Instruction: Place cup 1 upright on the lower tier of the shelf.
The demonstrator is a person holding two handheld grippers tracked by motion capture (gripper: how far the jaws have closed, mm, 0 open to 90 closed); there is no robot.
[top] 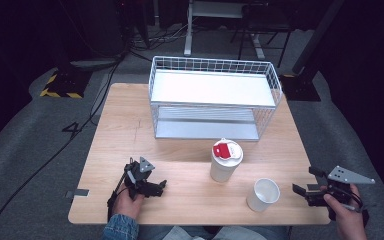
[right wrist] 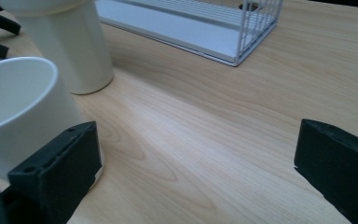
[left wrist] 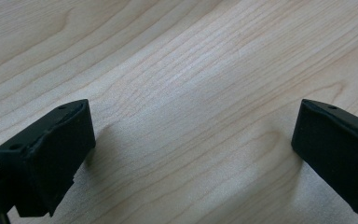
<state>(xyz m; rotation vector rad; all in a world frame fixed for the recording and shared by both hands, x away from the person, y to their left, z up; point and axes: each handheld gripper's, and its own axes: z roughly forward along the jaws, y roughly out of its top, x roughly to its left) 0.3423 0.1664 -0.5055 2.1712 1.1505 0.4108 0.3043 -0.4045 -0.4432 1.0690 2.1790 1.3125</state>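
While right gripper (top: 307, 186) gapes empty, open cup (top: 263, 194) just left, left gripper (top: 156, 186) likewise.

The bench (top: 130, 125) is a light wooden board with visible grain, and it stands on a grey floor (top: 30, 130). A white wire rack (top: 215, 97) with two flat shelves sits on the far half of the bench. In front of the rack a tall white cup (top: 225, 161) stands upright, closed by a lid with a red part on top. Near it, toward the right front edge, a shorter white cup (top: 263, 194) stands open and upright, apart from the tall one.
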